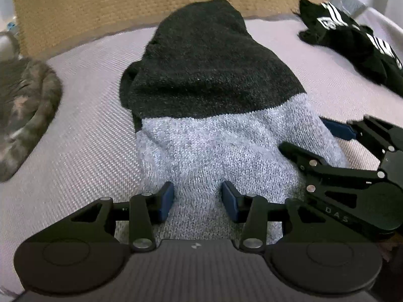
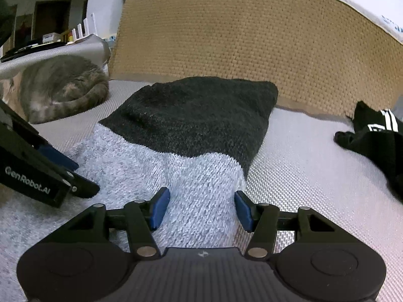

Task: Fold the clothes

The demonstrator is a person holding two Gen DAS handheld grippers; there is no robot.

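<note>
A thick knit garment lies on the pale woven cushion (image 1: 83,115), its far half charcoal (image 1: 209,68) and its near half light grey (image 1: 201,151). My left gripper (image 1: 197,201) stands open on the grey near edge. Its blue pads rest on the knit, which runs flat between them and is not pinched. My right gripper (image 2: 201,207) is open too, set over the grey part (image 2: 191,176) at the garment's right edge, with cloth between the pads. The two grippers sit side by side; the right gripper (image 1: 304,136) shows in the left wrist view and the left gripper (image 2: 83,178) in the right wrist view.
A cat (image 2: 60,88) lies curled at the left on the cushion. A black garment with white stripes (image 2: 377,136) lies crumpled at the right. A tan woven backrest (image 2: 252,45) rises right behind the knit garment.
</note>
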